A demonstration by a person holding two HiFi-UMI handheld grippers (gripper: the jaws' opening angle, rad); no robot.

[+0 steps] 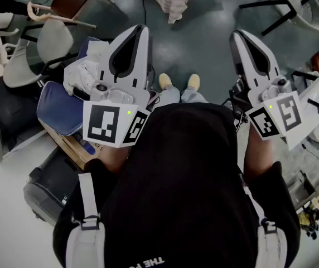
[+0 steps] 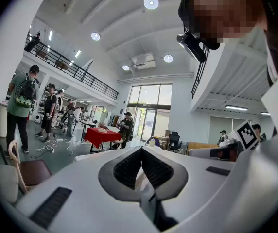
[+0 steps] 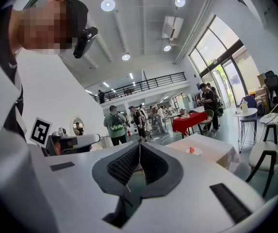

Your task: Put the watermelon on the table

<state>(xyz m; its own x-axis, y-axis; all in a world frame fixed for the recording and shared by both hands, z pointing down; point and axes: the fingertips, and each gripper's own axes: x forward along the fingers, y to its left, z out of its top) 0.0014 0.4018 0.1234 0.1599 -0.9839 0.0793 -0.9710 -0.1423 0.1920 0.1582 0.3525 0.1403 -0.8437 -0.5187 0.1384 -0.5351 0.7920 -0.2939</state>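
A dull grey-green floor (image 1: 204,43) fills most of the head view, and over it stands the person in a black hooded top (image 1: 187,172), seen from above with both arms held forward. In the right gripper view a square table under a white cloth (image 3: 219,154) stands just ahead and to the right, with a red-clothed table (image 3: 190,122) and several people farther back in the hall. The white and black left gripper (image 1: 142,31) points ahead at about level; in its own view the ribbed black pads (image 2: 129,166) meet at the tips with nothing between them, so it is closed and empty. The matching right gripper (image 1: 238,36) is well apart from it on the other side of the body, and its pads (image 3: 124,165) are likewise pressed together on nothing. To the left of the person stand a white moulded chair (image 1: 51,43) and a blue padded cushion (image 1: 64,108) lying on clutter. Between the grippers show the person's pale shoes (image 1: 165,81). On the white cloth sits a small white plate (image 3: 198,153) bearing a small red wedge (image 3: 191,150), the only thing that looks like watermelon, though it is too small to tell for certain.
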